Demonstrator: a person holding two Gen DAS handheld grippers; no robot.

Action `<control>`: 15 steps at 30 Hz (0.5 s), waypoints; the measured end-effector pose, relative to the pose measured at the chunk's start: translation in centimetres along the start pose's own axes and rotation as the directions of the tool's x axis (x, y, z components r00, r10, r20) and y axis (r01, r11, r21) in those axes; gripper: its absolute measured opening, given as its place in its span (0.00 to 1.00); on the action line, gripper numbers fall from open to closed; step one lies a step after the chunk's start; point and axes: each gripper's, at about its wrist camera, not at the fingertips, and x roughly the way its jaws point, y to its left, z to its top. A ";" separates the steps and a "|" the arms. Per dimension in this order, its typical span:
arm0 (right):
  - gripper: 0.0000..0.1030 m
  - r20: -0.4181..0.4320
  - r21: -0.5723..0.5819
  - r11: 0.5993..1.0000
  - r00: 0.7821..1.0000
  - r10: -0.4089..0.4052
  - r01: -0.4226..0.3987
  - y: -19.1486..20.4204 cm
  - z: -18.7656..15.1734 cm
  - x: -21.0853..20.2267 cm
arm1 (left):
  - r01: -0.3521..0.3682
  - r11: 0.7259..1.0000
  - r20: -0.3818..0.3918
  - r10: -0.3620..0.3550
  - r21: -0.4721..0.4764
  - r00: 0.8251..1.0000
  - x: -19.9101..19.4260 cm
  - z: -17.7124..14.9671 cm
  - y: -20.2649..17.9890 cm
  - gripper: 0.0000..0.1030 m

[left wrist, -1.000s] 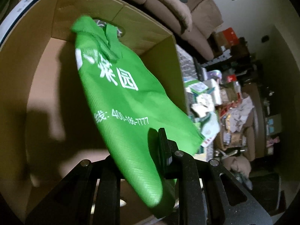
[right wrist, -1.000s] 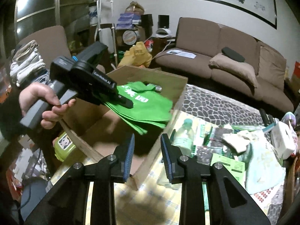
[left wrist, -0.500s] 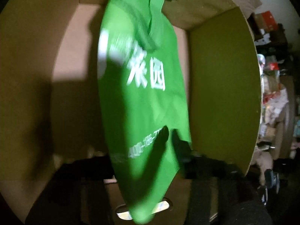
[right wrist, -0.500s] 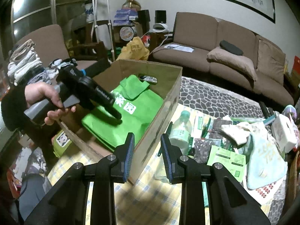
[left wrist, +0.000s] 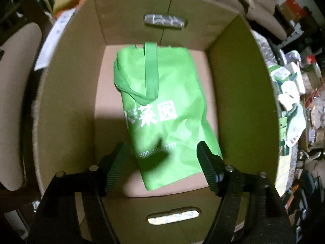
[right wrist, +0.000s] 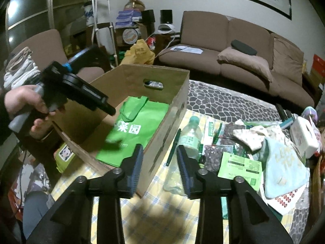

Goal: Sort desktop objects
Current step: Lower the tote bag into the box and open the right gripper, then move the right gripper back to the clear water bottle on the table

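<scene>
A green non-woven tote bag (left wrist: 164,109) with white lettering lies flat on the floor of the open brown cardboard box (left wrist: 243,85), mid-frame. The left gripper (left wrist: 162,160) hangs above it, jaws opening, nothing clamped. The right gripper (right wrist: 159,162), lower centre of its frame, opens on nothing beside the box wall.

Table with yellow checked cloth (right wrist: 162,205) | cardboard box (right wrist: 168,126) on its left | just right of the box: pen (right wrist: 173,148), water bottle (right wrist: 191,136) | further right: packets (right wrist: 239,165), light-blue cloth (right wrist: 284,170)
</scene>
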 end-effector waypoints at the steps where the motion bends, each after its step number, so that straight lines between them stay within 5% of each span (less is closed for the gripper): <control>1: 0.42 -0.003 0.002 1.000 1.000 -0.007 0.007 -0.1 -0.1 -0.1 | 0.010 1.000 0.013 -0.010 0.001 1.000 -0.6 0.2 -0.2 0.74; 9: 0.73 -0.025 0.041 0.998 0.998 -0.052 0.053 -1.6 -1.3 -1.4 | 0.038 0.997 0.085 -0.044 0.073 0.995 -3.2 -2.1 -3.5 1.00; 15: 0.80 -0.033 0.084 0.993 0.997 -0.076 0.078 -3.3 -2.5 -2.8 | 0.051 0.988 0.117 -0.068 0.148 0.991 -4.4 -4.9 -7.4 1.00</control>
